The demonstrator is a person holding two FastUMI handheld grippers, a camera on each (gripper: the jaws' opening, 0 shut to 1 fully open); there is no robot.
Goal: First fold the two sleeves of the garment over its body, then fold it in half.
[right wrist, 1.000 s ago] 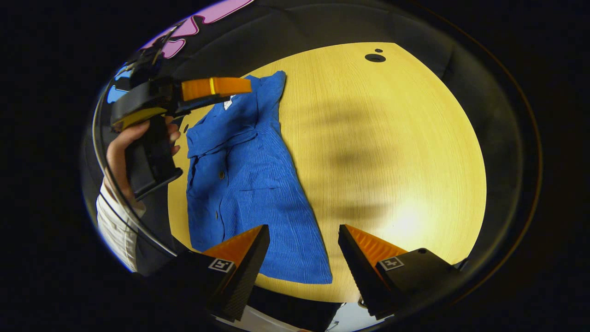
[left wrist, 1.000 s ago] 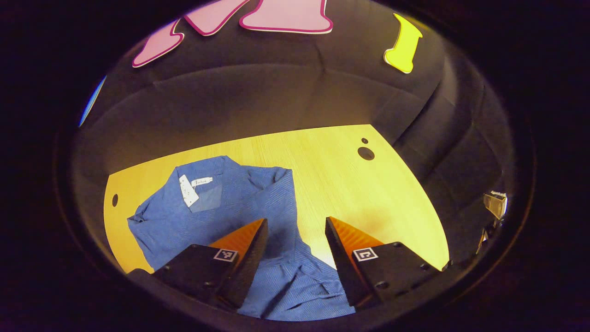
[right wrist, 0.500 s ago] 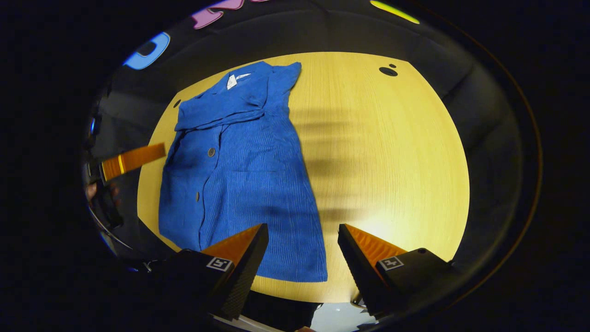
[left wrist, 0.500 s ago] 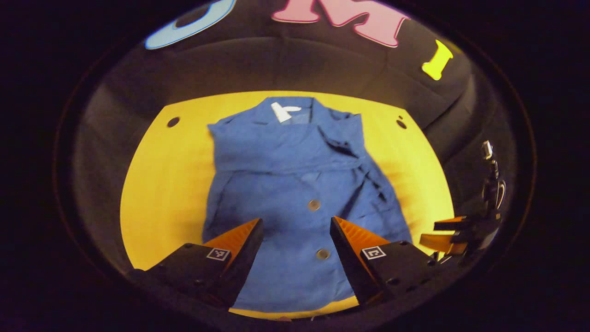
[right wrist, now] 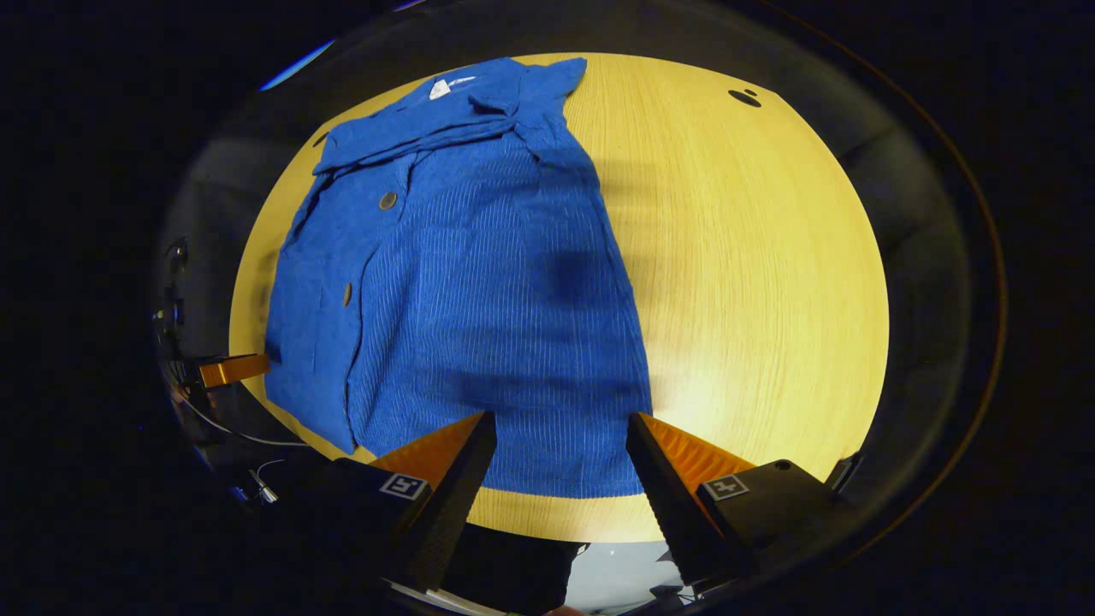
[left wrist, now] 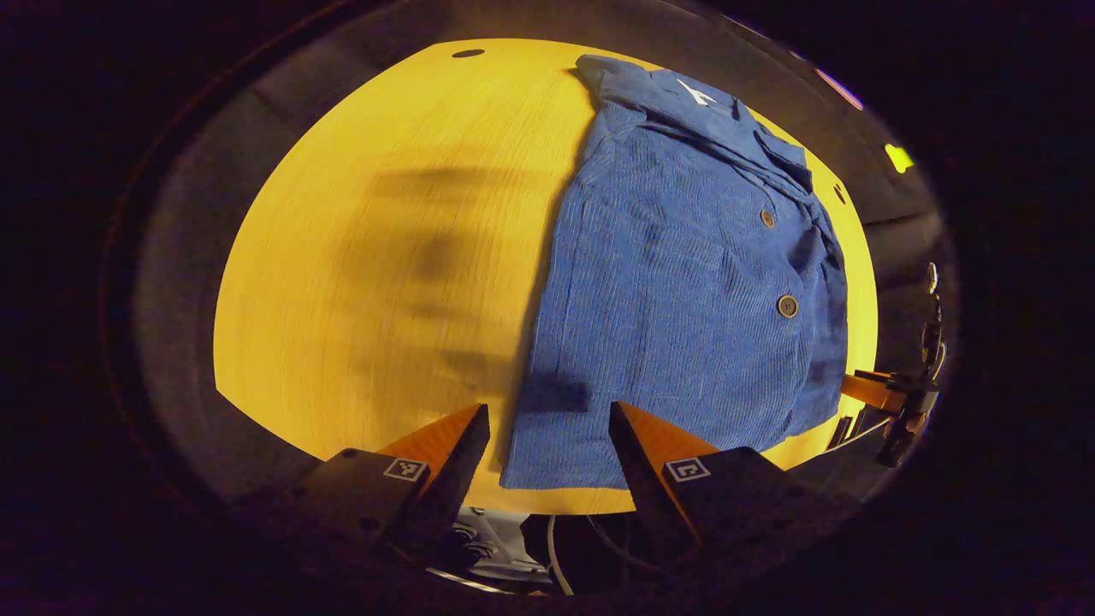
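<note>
Garment [right wrist: 479,282], a blue buttoned shirt with both sleeves folded across its body, lies flat on a yellow wooden table [right wrist: 753,274], collar at the far edge and hem at the near edge. The right gripper [right wrist: 556,428] hovers above the hem's right corner, fingers spread and holding nothing. The left gripper [left wrist: 547,419] hangs over the hem's left corner, likewise spread apart and empty.

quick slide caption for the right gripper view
Open right gripper poised over the near hem of a blue shirt lying on a wooden table.
</note>
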